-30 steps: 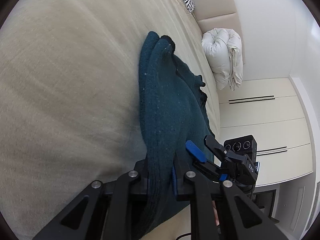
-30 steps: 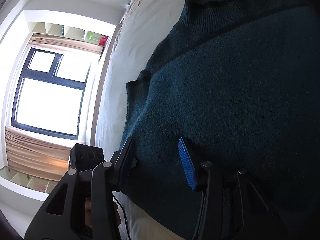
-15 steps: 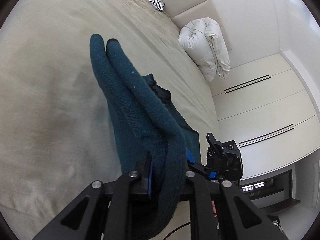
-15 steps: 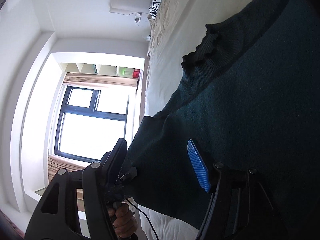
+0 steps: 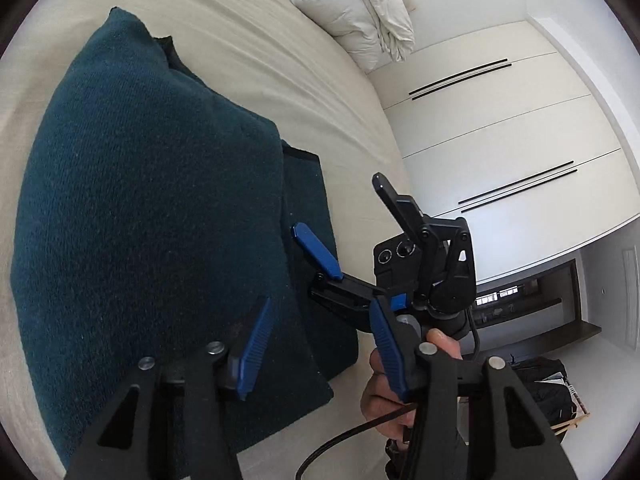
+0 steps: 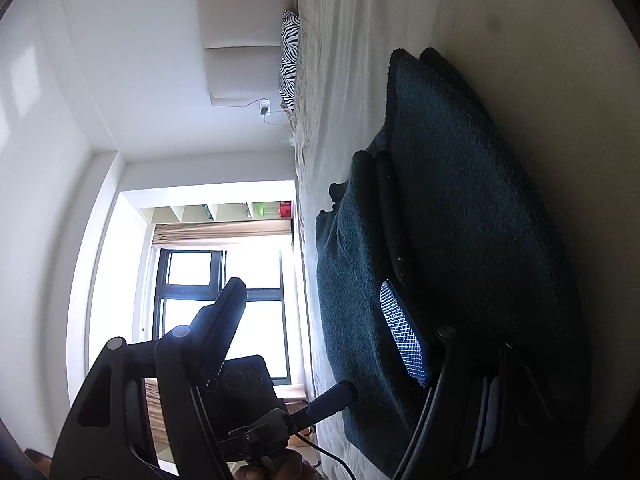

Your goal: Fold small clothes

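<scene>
One teal knit sweater point(image 5: 152, 208) lies folded double on the bed, ahead of both released grippers, left point(image 5: 320, 344) and right point(image 6: 316, 328); its lower edge is cut off

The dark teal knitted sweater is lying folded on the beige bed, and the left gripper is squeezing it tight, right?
Not quite. The dark teal knitted sweater does lie folded on the beige bed, but the left gripper is not squeezing it. Its jaws have just been opening, and the left wrist view shows its blue pads spread apart above the cloth, with nothing pinched between them.
</scene>
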A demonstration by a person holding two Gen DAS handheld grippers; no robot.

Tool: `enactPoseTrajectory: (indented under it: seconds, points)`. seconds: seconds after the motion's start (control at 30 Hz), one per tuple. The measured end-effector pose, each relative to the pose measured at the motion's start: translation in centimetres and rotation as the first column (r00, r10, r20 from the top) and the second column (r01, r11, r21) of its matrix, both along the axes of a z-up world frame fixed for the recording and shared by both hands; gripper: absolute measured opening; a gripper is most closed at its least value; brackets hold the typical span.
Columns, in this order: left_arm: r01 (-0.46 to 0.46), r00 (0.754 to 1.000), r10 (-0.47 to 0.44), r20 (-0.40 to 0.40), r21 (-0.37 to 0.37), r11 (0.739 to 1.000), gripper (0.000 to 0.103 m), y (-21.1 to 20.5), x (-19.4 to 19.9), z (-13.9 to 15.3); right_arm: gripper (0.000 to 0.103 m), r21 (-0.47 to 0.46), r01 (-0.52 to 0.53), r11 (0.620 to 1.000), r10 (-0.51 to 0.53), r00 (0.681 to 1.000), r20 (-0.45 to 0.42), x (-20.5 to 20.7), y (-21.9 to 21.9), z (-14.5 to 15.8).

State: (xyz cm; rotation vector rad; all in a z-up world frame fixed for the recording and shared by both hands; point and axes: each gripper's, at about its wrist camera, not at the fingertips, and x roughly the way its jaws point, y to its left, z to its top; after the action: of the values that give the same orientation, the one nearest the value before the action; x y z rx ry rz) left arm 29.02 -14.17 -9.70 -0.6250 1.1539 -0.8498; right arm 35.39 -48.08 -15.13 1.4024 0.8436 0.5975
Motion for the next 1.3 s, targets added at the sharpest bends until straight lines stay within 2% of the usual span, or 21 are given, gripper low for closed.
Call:
enactPoseTrajectory:
  seconds: [0.13,0.2,0.3,0.37,0.47,0.53,0.6,0.73,0.77,0.87,1.0,1.2,1.3]
  points:
    - [-0.069,0.995,0.069,0.065,-0.004,0.998,0.057,4.5,-0.6,1.4,0.069,-0.115,-0.028,0.993,0.026,0.999,-0.018,0.6,0.5,1.0]
    - [-0.107,0.989,0.105,0.100,0.022,0.994,0.057,6.2,-0.8,1.9,0.069,-0.197,-0.015,0.980,0.010,1.000,-0.025,0.6,-0.1,2.1]
    - [-0.114,0.989,0.109,0.102,0.037,0.993,0.057,7.6,-0.5,1.2,0.069,-0.273,-0.025,0.962,0.007,0.998,-0.068,0.4,-1.0,2.9]
    - [-0.114,0.990,0.109,0.094,0.047,0.992,0.057,7.8,-0.6,0.5,0.069,-0.317,-0.080,0.945,0.045,0.992,-0.117,0.6,-0.3,2.8]
    - [-0.103,0.990,0.097,0.100,0.058,0.993,0.057,7.6,-1.0,-0.2,0.065,-0.403,-0.161,0.901,0.119,0.985,-0.128,1.5,2.4,3.7]
    - [-0.093,0.991,0.085,0.107,0.074,0.993,0.057,6.9,-1.0,-0.5,0.063,-0.433,-0.199,0.879,0.147,0.978,-0.150,1.9,3.9,4.2]
    - [-0.088,0.992,0.080,0.098,0.071,0.994,0.057,7.0,-1.1,-0.9,0.053,-0.449,-0.223,0.865,0.168,0.973,-0.160,2.3,4.6,4.6]
    - [-0.085,0.992,0.079,0.093,0.062,0.994,0.057,7.7,-1.6,-1.4,0.043,-0.496,-0.252,0.831,0.177,0.965,-0.193,2.6,5.3,4.7]
    - [-0.085,0.993,0.080,0.091,0.060,0.995,0.057,7.8,-1.8,-1.4,0.034,-0.506,-0.262,0.822,0.175,0.961,-0.213,2.9,5.6,4.4]
    - [-0.083,0.993,0.077,0.092,0.071,0.994,0.057,7.7,-2.0,-1.5,0.017,-0.543,-0.268,0.796,0.167,0.959,-0.229,3.0,5.5,4.3]
    - [-0.080,0.992,0.070,0.106,0.090,0.993,0.061,7.0,-2.1,-0.9,0.013,-0.623,-0.245,0.743,0.155,0.968,-0.196,3.0,5.7,5.9]
    - [-0.048,0.991,0.034,0.131,0.105,0.993,0.062,5.0,-2.1,0.0,0.012,-0.663,-0.202,0.720,0.148,0.979,-0.137,2.7,5.1,9.0]
    - [-0.027,0.989,0.011,0.148,0.109,0.994,0.062,3.7,-2.3,0.5,0.012,-0.679,-0.192,0.709,0.142,0.981,-0.130,0.9,3.8,10.2]
